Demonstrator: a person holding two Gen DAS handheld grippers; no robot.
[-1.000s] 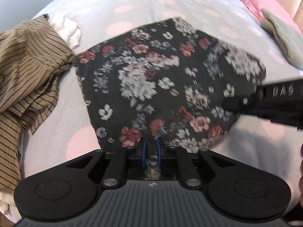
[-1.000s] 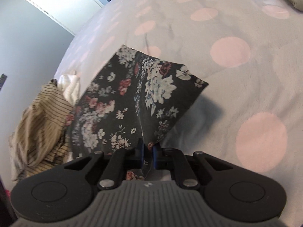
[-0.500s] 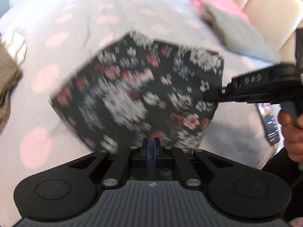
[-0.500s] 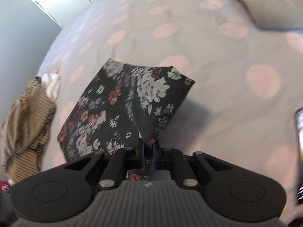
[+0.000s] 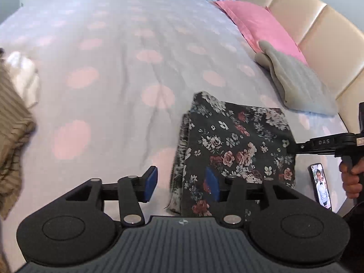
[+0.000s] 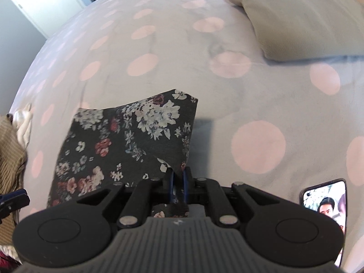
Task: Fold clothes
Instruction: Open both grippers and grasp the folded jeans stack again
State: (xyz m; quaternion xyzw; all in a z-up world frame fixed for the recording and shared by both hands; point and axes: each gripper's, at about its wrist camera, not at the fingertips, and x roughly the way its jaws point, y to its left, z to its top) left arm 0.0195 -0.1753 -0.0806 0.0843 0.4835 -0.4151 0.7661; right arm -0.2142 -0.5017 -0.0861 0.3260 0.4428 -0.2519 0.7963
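Floral garment (image 5: 236,141) pinched by right gripper (image 6: 178,177); left gripper (image 5: 182,182) agape.

floral garment (image 5: 236,145) | dark, folded in layers | lying on the polka-dot bedspread (image 5: 118,72)

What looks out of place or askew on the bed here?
A phone lies lit on the bedspread beside the floral garment. The garment's left edge is uneven, its layers fanned out. Striped clothes sit crumpled at the left.
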